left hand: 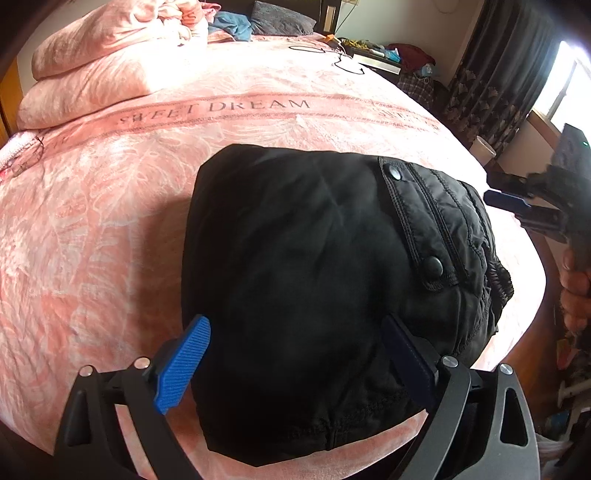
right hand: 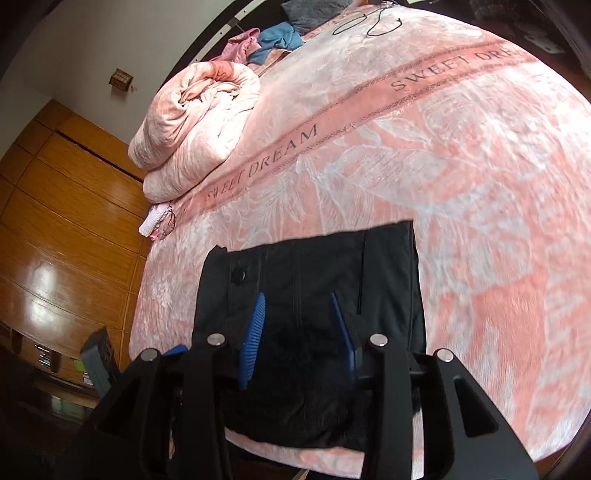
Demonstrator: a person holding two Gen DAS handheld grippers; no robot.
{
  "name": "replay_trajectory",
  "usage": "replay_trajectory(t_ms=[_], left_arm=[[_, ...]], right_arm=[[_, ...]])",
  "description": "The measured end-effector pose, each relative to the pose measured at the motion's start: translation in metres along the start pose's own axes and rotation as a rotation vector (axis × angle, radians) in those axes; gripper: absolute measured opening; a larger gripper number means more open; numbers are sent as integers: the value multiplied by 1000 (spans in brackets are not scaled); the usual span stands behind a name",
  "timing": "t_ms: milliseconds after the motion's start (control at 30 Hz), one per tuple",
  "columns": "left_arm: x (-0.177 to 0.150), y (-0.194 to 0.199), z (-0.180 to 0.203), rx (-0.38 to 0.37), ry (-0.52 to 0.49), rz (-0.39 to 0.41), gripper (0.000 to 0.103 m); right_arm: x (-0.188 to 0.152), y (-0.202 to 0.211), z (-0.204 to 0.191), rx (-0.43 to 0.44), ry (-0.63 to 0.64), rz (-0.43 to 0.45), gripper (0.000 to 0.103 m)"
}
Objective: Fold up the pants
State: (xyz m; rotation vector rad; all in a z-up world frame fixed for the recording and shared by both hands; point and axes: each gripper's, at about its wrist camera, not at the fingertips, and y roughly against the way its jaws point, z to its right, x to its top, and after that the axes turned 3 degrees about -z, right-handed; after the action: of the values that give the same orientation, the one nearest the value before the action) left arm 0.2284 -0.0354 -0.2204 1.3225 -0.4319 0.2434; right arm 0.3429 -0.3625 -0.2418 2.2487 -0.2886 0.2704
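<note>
Pants [left hand: 303, 288] sit folded, lower centre on the pink bedspread [left hand: 110, 221]. Left gripper [left hand: 295, 365] gapes wide, right gripper [right hand: 299, 332] parted too, both empty. Soft, floppy, thick; best taken by the hem edge.

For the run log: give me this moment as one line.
stage: fold looks done | black pants: compact bundle on pink bed blanket | left gripper: open, over pants | right gripper: open, over pants

Pants [left hand: 314, 280] folded on bed [left hand: 110, 221], near its front edge; quilt [left hand: 96, 70] behind them, far left; pillow [left hand: 280, 18] farther behind, at bed's head.
</note>
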Motion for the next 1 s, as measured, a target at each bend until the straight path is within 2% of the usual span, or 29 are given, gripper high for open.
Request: replay_trajectory(t_ms=[33, 100, 133, 233, 300, 367, 467, 533, 633, 700, 733, 767, 833, 900, 1000], left_arm=[[0, -2, -1, 2, -2, -4, 94], [-1, -6, -3, 4, -2, -13, 94], [-1, -8, -5, 0, 2, -20, 95], [-1, -10, -11, -13, 9, -26, 96], [0, -7, -16, -39, 28, -28, 96], [-1, -2, -25, -63, 60, -21, 96], [-4, 4, -37, -77, 97, -23, 96], [-6, 8, -48, -103, 135, -30, 96], [-6, 6, -67, -175, 197, -71, 97], [-3, 1, -83, -269, 245, -110, 97], [-2, -2, -92, -322, 273, -134, 97], [0, -4, -102, -370, 305, -154, 97], [4, -4, -122, -448, 358, -173, 99], [9, -2, -138, -485, 370, -158, 99], [15, -8, -160, -580, 407, -165, 99]], right_arm=[[7, -13, 10, -5, -24, -21, 38], [16, -41, 36, -45, -69, -77, 24], [16, -49, 48, -66, -90, -88, 1], [15, -46, 71, 37, -197, -90, 0], [10, -25, 62, 77, -198, -39, 9], [-4, -1, 51, 88, -194, 14, 55], [-37, 22, 39, 118, -178, 25, 57], [-59, 28, 35, 106, -168, 19, 59], [-79, 17, 43, 70, -193, -13, 60], [-80, 14, 39, 36, -178, -35, 59], [-78, 20, 33, 35, -168, -37, 63], [-76, 29, 28, 41, -158, -31, 80], [-70, 46, 23, 38, -130, -15, 95], [-66, 56, 30, 13, -132, -32, 95], [-67, 55, 56, 53, -218, -95, 97]])
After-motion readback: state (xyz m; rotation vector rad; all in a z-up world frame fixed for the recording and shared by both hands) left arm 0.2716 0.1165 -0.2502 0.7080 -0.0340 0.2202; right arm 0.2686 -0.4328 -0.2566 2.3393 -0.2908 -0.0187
